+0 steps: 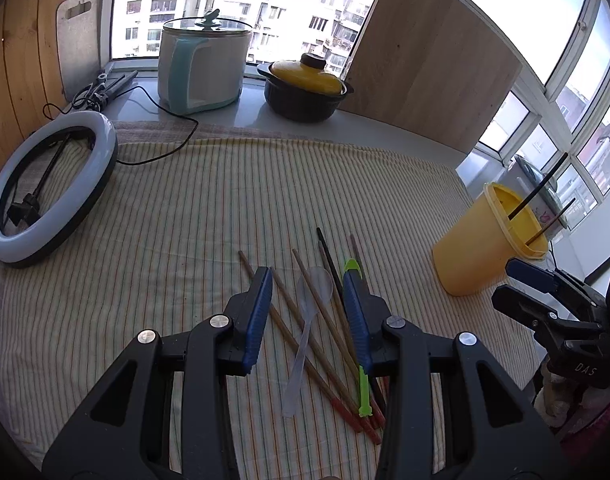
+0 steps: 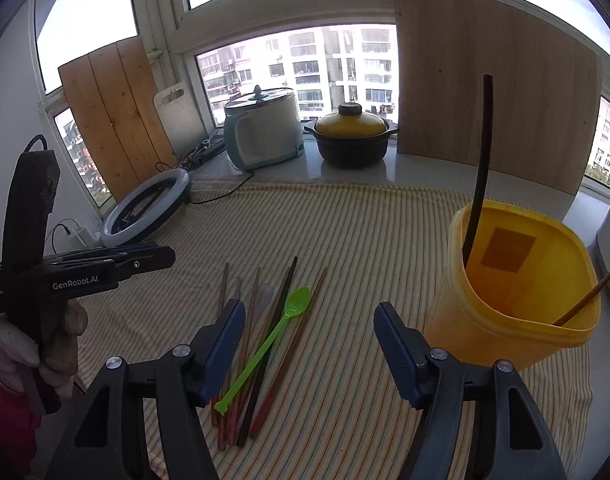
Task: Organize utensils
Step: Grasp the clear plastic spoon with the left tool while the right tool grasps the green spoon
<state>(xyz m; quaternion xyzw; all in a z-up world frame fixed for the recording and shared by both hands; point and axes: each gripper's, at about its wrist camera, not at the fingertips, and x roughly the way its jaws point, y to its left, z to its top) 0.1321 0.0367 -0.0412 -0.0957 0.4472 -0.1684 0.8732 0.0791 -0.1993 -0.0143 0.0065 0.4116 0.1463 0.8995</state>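
Nearest in the left wrist view, the left gripper (image 1: 307, 316) hangs over the pile of utensils with its blue-padded jaws partly apart and nothing pressed between them; the pads sit above the pile rather than on it. Just beyond its fingers the chopsticks (image 1: 325, 344) lie fanned out on the striped cloth (image 1: 165, 240), brown shafts with red ends toward the camera and one black stick among them. A clear plastic spoon (image 1: 305, 332) lies across them, and a green spoon (image 1: 361, 384) lies along the right side of the pile, partly hidden by the right-hand pad. In the right wrist view, the right gripper (image 2: 305, 344) stands wide open and empty above bare cloth, between the pile on its left and the yellow cup (image 2: 517, 320) on its right. The same green spoon (image 2: 273, 332) shows clearly there, resting on top of the chopsticks (image 2: 265, 360). That cup stands upright on the cloth near the table's right edge, well apart from the pile, with a black chopstick (image 2: 479, 168) and a brown chopstick (image 2: 589, 292) already leaning inside it. A gloved hand (image 2: 45, 344) holds the left gripper's handle at the frame's left. Farther back a ring light (image 1: 49, 192) lies flat on the cloth, and on the windowsill stand a white and teal cooker (image 1: 203, 68) and a dark pot with a yellow lid (image 1: 305, 88), beside a leaning wooden board (image 2: 493, 92).
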